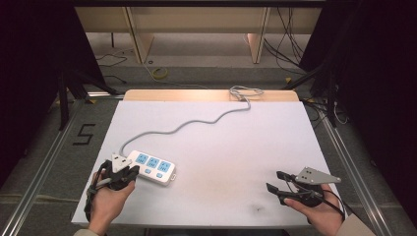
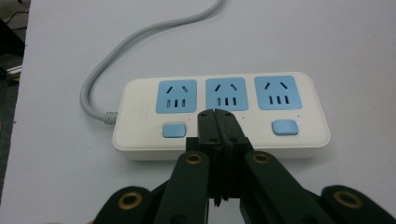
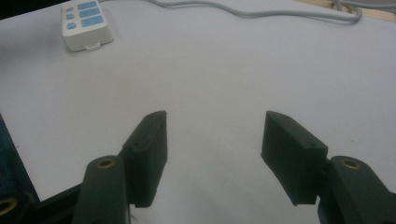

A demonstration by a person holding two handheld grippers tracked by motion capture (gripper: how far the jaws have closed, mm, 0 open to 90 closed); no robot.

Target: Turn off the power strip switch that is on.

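- Your left gripper [image 2: 218, 114] has its jaws pressed together, nothing between them, tips over the middle of the power strip [image 2: 219, 114], right about where the middle blue switch would sit; can't tell if the tips actually touch it.
- In the high view your left hand [image 1: 109, 196] holds that gripper [image 1: 132, 169] at the strip's [image 1: 152, 167] near-left end.
- Your right gripper [image 3: 212, 135] is spread wide, gripping nothing, only bare white tabletop [image 3: 224, 70] between its jaws.
- High view: right gripper [image 1: 273, 181] sits in your right hand [image 1: 319, 209] at the table's near-right, well apart from the strip.
- Strip is white, three blue sockets in a row, blue switches visible under the left [image 2: 173, 130] and right [image 2: 285, 127] sockets; lies flat at near-left of the white table [image 1: 211, 147].
- Grey cord [image 1: 196, 120] runs off the strip's left end, snakes to the table's far edge.
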